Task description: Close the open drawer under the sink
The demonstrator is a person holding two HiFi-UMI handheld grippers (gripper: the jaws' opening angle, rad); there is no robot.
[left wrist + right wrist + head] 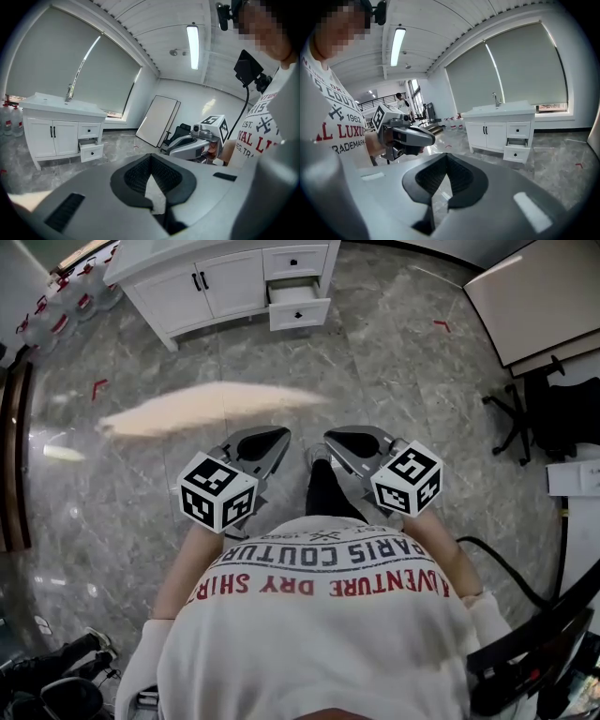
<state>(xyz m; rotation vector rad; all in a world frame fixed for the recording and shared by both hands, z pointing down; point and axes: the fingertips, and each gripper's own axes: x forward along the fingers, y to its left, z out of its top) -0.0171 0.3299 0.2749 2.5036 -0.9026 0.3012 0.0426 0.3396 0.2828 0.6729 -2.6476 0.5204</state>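
Note:
A white sink cabinet [202, 282] stands far ahead across the marble floor. Its lower right drawer [298, 307] is pulled out, below a shut one. The open drawer also shows in the left gripper view [92, 151] and the right gripper view [516, 153]. My left gripper [270, 440] and right gripper [345, 441] are held side by side close to my chest, several steps from the cabinet. Each is shut with its fingertips meeting and nothing held, as seen for the left gripper [151, 157] and the right gripper [446, 157].
Water bottles [56, 306] line the wall left of the cabinet. A white panel [539, 296] lies at the far right, with a black office chair [525, 413] below it. A black cable [506, 568] runs over the floor at my right. Red tape marks [98, 387] dot the floor.

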